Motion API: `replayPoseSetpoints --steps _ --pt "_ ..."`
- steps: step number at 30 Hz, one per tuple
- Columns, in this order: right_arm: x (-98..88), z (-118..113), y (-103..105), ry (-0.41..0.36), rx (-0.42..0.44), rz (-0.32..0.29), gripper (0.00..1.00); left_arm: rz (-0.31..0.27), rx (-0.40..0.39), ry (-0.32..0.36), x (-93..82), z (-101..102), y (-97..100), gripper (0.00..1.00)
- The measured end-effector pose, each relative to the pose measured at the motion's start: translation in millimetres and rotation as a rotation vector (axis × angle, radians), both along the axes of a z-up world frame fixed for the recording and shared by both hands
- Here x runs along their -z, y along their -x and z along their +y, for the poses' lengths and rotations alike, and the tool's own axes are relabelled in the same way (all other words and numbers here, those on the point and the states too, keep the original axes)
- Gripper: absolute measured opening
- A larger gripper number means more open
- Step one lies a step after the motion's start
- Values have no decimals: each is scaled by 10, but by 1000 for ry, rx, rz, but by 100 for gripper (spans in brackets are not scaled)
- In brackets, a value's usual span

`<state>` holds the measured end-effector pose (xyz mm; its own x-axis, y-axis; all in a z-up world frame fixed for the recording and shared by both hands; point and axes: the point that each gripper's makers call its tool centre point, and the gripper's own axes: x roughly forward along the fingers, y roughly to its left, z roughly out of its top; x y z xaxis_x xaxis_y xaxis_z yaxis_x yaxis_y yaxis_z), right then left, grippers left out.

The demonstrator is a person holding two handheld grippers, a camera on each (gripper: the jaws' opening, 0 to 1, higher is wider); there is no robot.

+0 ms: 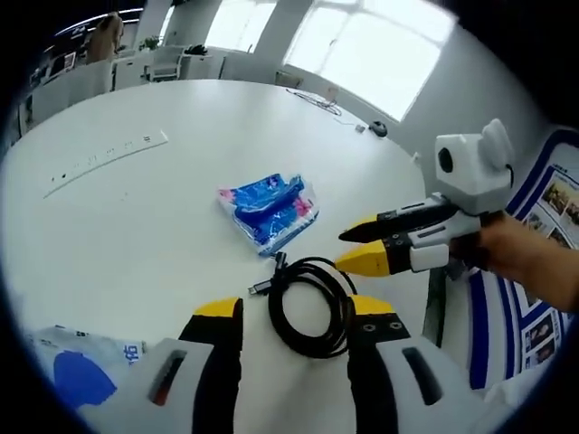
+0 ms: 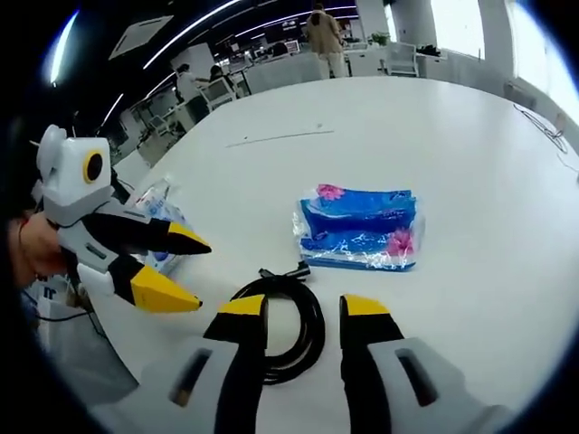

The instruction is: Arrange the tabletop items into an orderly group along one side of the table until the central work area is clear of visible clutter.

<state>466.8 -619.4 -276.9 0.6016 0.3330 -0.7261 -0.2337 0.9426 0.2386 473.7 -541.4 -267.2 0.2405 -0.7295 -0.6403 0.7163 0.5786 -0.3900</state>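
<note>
jaws apart, left gripper (image 1: 295,314) over cable (image 1: 312,306)

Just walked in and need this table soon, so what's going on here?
A person is tidying a white table with a pair of tongs in each hand. Both the left tongs and the right tongs are open, poised over a coiled black cable, neither gripping it. A blue packet lies just beyond, untouched.
</note>
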Motion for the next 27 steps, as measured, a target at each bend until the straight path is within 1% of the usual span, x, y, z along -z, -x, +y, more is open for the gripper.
replayPoseSetpoints --steps 6,11,14,20,27 --pt "-119 65 -33 -1 -8 -26 32 -23 -15 24 -157 64 -15 48" --pt "-200 106 -59 -10 -10 -42 32 -37 -26 38 -251 111 -16 50" --pt "-244 129 -76 -9 -13 -55 33 -45 -40 54 -326 130 -19 54" --pt "-337 161 -108 -9 -16 -76 35 -64 -52 66 -428 188 -34 56" --pt "-457 227 -155 -24 -16 -101 38 -82 -78 81 -548 303 -75 60"
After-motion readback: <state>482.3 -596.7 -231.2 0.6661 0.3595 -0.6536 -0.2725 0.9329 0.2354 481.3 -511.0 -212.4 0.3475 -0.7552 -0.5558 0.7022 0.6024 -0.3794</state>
